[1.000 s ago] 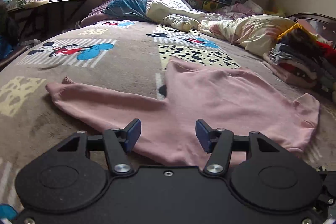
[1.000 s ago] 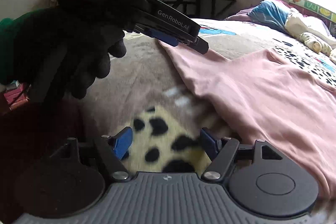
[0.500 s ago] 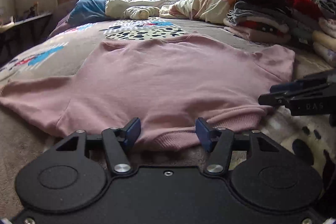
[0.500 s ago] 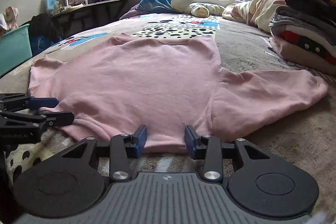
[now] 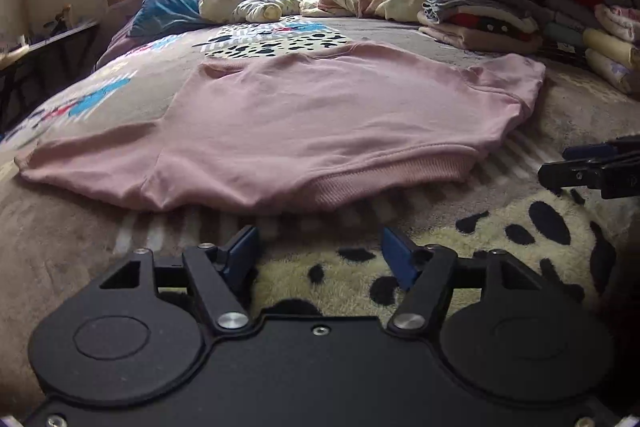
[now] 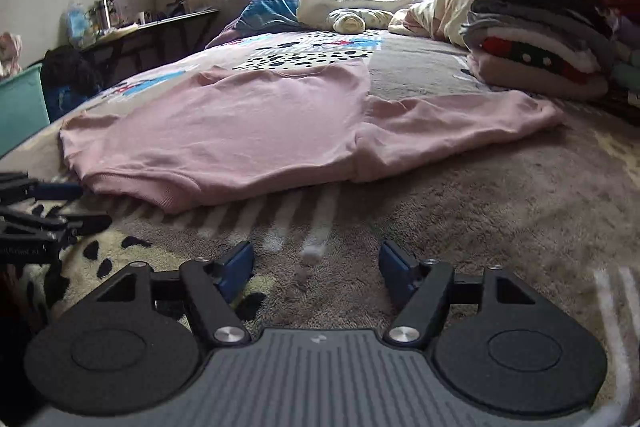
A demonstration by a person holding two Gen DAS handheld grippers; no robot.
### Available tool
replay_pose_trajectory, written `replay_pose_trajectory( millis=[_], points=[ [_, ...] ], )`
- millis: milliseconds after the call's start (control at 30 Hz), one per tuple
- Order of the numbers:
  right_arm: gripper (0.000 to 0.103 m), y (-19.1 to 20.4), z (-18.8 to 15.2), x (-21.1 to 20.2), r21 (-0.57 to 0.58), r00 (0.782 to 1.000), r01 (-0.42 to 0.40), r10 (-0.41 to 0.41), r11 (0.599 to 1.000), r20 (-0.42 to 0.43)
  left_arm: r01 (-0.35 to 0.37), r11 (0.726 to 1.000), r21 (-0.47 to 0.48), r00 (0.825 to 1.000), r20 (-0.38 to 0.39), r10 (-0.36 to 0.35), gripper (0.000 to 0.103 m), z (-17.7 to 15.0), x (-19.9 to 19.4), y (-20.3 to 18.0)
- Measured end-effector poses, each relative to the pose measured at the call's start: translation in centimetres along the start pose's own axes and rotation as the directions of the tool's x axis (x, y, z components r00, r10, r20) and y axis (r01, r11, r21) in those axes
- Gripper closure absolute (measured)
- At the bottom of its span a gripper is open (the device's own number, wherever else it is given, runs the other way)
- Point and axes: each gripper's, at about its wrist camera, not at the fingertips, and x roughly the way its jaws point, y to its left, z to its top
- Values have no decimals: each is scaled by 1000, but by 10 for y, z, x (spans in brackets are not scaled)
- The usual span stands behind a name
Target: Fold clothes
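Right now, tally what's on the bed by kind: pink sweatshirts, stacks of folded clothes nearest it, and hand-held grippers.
Pink sweatshirt: 1
Clothes stack: 1
Hand-held grippers: 2, left and right, both opening and empty
Total: 4

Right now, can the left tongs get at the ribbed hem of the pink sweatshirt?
Probably yes. The left tongs are opening with nothing between them, and the ribbed hem lies just ahead on the blanket, with only bare blanket in between. The right tongs sit off to the side.
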Motion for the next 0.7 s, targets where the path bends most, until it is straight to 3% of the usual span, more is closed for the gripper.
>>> replay_pose_trajectory(
  millis=[67, 233, 367, 433, 500, 533, 700],
  points=[
    [33, -9, 2, -1, 75, 1000, -29, 28, 997, 6, 6, 1000, -19, 1000, -19, -7, 35, 3, -4, 2],
    [33, -36, 3, 1, 279, 992, -123, 111, 952, 59, -50, 997, -60, 996, 71, 55, 36, 22, -14, 6],
    [33, -45, 9, 11, 369, 987, -156, 132, 916, 89, -40, 993, -108, 992, 118, 52, 36, 30, 0, 14],
    [33, -49, 12, 17, 403, 985, -170, 141, 899, 102, -17, 993, -115, 1000, -12, 15, 36, 23, 26, 15],
    [31, -53, 14, 22, 437, 982, -187, 152, 880, 113, -41, 999, -24, 999, -10, 41, 33, 23, 31, 5],
    [29, -55, 15, 24, 455, 980, -197, 160, 869, 119, -45, 999, -27, 998, -34, 44, 33, 30, 26, 3],
    [21, -60, 22, 40, 499, 972, -234, 186, 835, 144, 11, 994, -109, 1000, 29, -8, 33, 52, 14, 4]
  ],
)
